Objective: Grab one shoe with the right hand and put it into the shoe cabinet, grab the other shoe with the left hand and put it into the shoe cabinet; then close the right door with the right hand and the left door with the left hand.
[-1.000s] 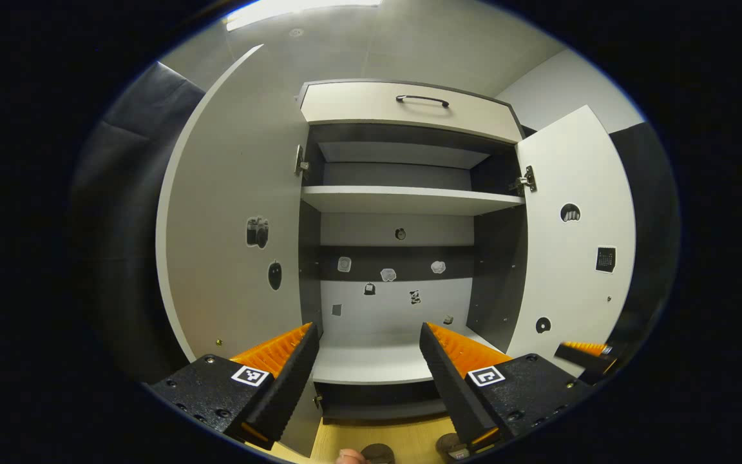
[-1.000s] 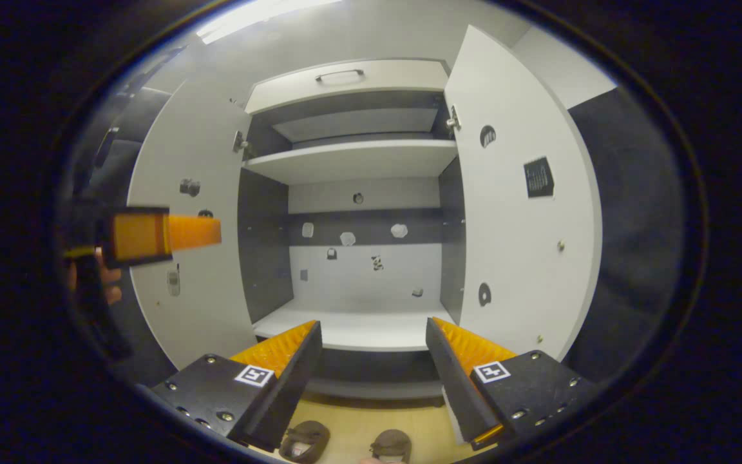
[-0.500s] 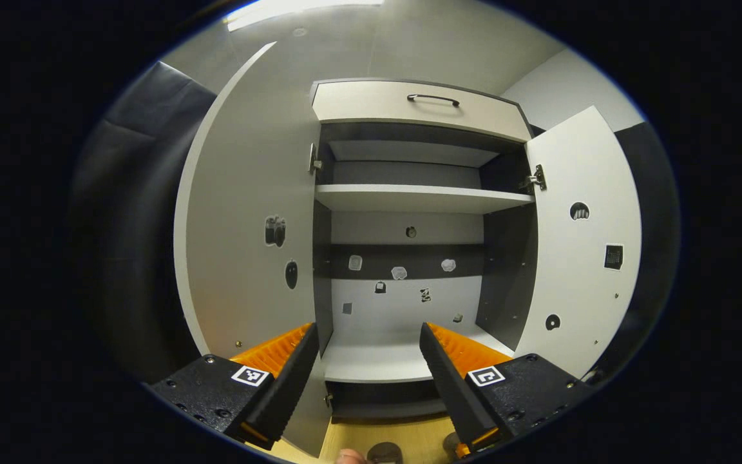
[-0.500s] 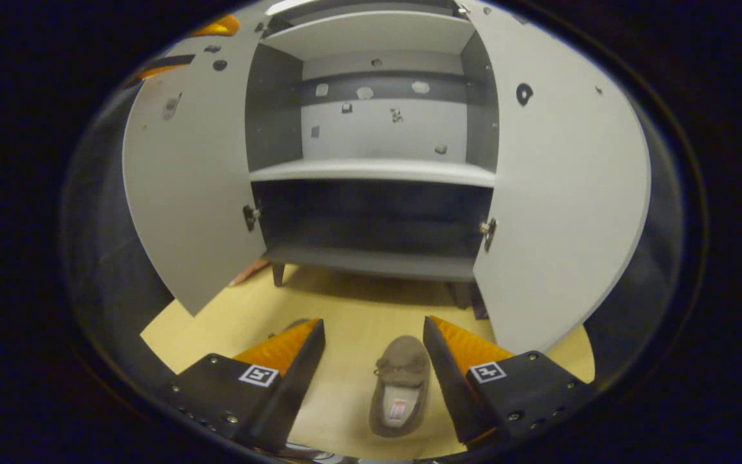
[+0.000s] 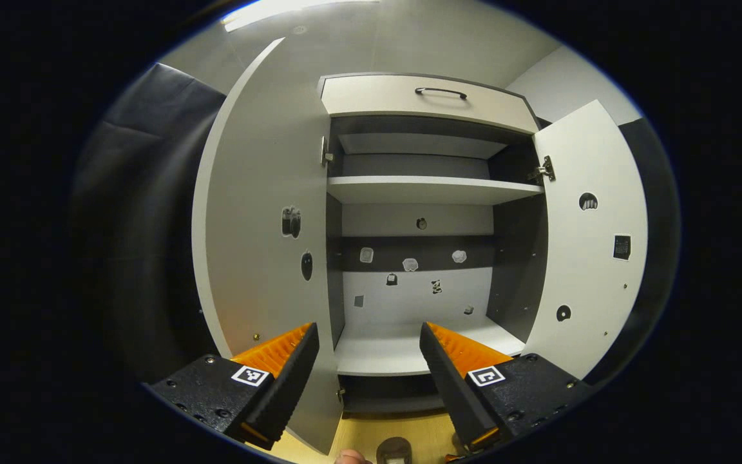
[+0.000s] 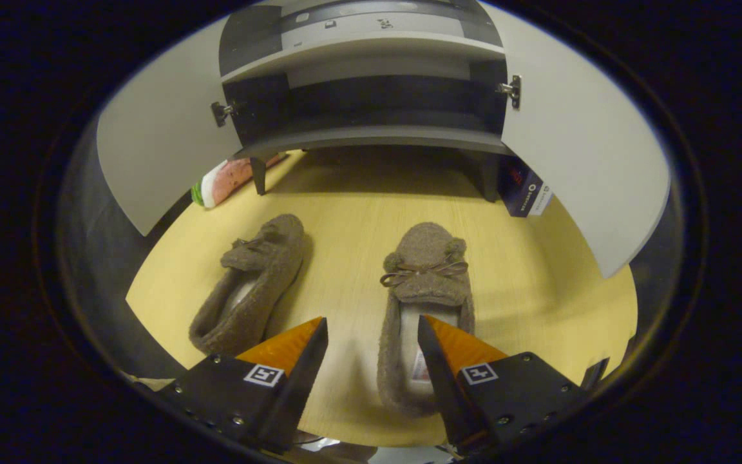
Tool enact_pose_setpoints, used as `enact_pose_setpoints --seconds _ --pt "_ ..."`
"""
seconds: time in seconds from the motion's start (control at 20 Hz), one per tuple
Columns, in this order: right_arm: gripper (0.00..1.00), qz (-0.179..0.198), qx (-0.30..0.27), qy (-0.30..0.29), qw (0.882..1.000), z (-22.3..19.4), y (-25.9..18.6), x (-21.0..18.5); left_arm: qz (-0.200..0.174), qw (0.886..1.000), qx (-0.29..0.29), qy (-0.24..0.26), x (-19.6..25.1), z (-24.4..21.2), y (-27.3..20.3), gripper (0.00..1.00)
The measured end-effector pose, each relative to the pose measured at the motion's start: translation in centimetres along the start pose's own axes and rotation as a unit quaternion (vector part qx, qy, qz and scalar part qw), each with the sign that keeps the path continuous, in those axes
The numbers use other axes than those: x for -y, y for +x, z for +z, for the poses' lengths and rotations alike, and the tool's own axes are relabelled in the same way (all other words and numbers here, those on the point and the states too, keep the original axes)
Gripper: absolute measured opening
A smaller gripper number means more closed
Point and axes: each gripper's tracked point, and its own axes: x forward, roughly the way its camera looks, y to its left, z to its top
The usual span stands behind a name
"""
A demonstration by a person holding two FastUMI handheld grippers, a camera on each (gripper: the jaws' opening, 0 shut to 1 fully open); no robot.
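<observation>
**Right tool poised over a slipper, cabinet standing open**

In the right gripper view, the right tool [image 6: 371, 361] points down at a pale yellow wooden floor [image 6: 538, 283], its two fingers spread apart and holding nothing. Between and just beyond the fingers lies a brown fuzzy slipper with a small bow [image 6: 419, 303], heel nearest the tool, toe toward 12 o'clock and the cabinet. Its heel rim sits beside the finger at 5 o'clock; whether they touch cannot be told. This lengthwise alignment probably suits a grip across the heel opening. A second matching brown fuzzy slipper [image 6: 252, 290] lies at 9 o'clock, well apart and angled, likely left for the other hand.

The grey-and-white shoe cabinet [image 6: 371, 61] stands at 12 o'clock with both white doors swung wide, presumably so the shoes can go straight in.

In the left gripper view, the left tool [image 5: 368, 361] is held higher, facing the cabinet's white middle shelf [image 5: 435, 189], fingers apart and empty. Neither shoe is stowed yet.
</observation>
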Motion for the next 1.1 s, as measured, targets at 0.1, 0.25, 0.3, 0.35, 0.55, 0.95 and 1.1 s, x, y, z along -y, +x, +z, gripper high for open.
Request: enact_pose_setpoints --seconds 0.1,0.25,0.3,0.35,0.55,0.95,1.1 --pt "0.85 -0.005 0.006 0.006 1.0 0.7 1.3 0.5 0.006 1.0 -0.003 0.003 -0.3 -0.2 -0.1 0.96" --pt "0.75 -0.013 0.009 0.003 1.0 1.5 3.3 0.6 0.012 1.0 -0.009 0.009 -0.5 -0.8 -0.3 0.96" --pt "0.7 -0.011 0.006 0.005 1.0 1.5 4.1 0.3 0.014 1.0 -0.012 0.012 -0.7 -0.9 -0.3 0.96" --pt "0.64 -0.023 0.003 0.002 1.0 1.6 4.0 0.7 0.015 1.0 -0.014 0.013 -0.7 -1.1 -0.4 0.96" --pt "0.08 -0.04 0.003 0.006 0.999 1.6 4.7 1.5 0.019 1.0 -0.021 0.011 -0.9 -1.6 -0.5 0.96" --pt "0.08 -0.028 0.013 0.014 0.999 2.7 3.6 1.8 0.012 1.0 -0.022 -0.002 -0.4 -1.9 -0.2 0.96" --pt "0.08 -0.032 0.008 0.002 0.999 2.6 4.1 1.6 0.009 1.0 -0.022 -0.007 -0.3 -1.9 -0.1 0.96"
